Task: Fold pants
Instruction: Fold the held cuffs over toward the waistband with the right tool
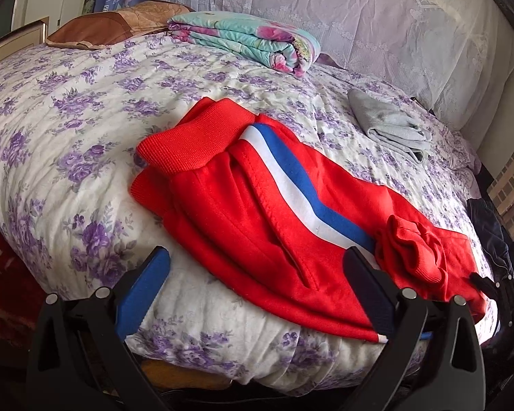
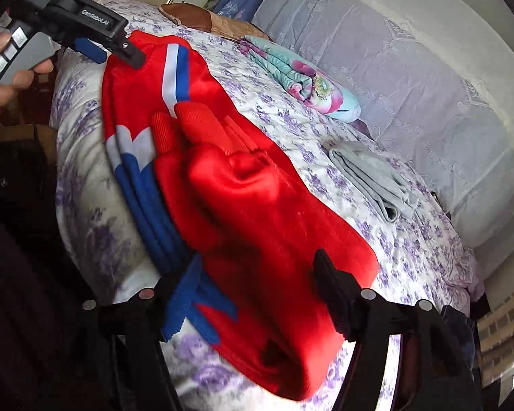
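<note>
I see red track pants (image 1: pixel 257 212) lying folded on bed (image 1: pixel 68 130); left gripper (image 1: pixel 257 291) spread, empty; right gripper (image 2: pixel 257 294) spread astride fold, likely releasing it.

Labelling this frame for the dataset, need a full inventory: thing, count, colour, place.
pants: 1, red with white and blue stripe, partly folded at near edge of bed
bedspread: 1, white with purple flowers, covering bed
folded quilt: 1, teal and pink floral, far side of bed
grey garment: 1, light grey, folded, right of the pants
brown pillow: 1, brown and tan, far left corner
lace curtain: 1, pale lilac, behind bed
left claw: 1, black with blue pads, open over pants edge
right claw: 1, black, open, red cloth between its fingers
hand: 1, holding the left claw's handle
</note>
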`<act>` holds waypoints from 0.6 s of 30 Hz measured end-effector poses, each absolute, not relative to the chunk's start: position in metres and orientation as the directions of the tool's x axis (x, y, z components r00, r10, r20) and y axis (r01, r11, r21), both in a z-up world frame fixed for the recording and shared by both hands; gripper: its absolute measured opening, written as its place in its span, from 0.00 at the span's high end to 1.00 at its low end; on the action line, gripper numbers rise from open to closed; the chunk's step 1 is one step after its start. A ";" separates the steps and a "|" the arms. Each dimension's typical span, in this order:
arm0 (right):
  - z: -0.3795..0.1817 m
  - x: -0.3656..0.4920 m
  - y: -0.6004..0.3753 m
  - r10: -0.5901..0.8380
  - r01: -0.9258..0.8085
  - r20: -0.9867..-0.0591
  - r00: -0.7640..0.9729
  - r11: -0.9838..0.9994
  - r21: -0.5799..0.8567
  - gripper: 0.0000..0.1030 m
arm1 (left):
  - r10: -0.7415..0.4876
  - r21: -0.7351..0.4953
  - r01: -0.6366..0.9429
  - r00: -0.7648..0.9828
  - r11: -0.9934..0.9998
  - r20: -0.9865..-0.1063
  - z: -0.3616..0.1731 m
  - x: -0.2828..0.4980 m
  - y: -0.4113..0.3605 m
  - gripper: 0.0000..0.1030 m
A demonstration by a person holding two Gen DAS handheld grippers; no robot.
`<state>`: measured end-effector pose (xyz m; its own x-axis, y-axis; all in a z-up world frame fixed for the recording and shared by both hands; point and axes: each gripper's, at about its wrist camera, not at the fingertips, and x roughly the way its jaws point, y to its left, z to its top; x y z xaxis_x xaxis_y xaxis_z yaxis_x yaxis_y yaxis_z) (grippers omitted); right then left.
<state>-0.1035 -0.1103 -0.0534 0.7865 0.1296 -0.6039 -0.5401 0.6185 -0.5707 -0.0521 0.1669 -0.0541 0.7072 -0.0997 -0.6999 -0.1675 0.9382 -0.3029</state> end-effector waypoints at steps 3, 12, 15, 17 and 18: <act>-0.054 -0.111 -0.126 0.113 -0.512 -0.581 0.806 0.624 -0.590 0.34 | -0.110 -0.304 -0.153 0.709 0.940 -0.696 -0.052 -0.051 0.164 0.04; -0.051 -0.089 -0.146 0.012 -0.424 -0.573 0.819 0.685 -0.592 0.81 | -0.124 -0.307 -0.141 0.702 0.941 -0.701 -0.053 -0.049 0.155 0.04; -0.050 -0.089 -0.157 -0.103 -0.334 -0.529 0.842 0.670 -0.662 0.89 | -0.124 -0.305 -0.138 0.703 0.942 -0.700 -0.052 -0.048 0.155 0.04; -0.055 -0.088 -0.170 -0.151 -0.314 -0.548 0.823 0.682 -0.660 0.89 | -0.125 -0.304 -0.135 0.704 0.943 -0.699 -0.052 -0.047 0.155 0.04; -0.059 -0.087 -0.176 -0.144 -0.334 -0.579 0.803 0.696 -0.636 0.89 | -0.124 -0.302 -0.136 0.702 0.943 -0.701 -0.054 -0.046 0.155 0.04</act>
<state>-0.0873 -0.1757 -0.0592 0.8028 -0.1443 -0.5785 -0.3336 0.6956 -0.6363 -0.0461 0.1550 -0.0536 0.7024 -0.1238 -0.7010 -0.1355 0.9435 -0.3025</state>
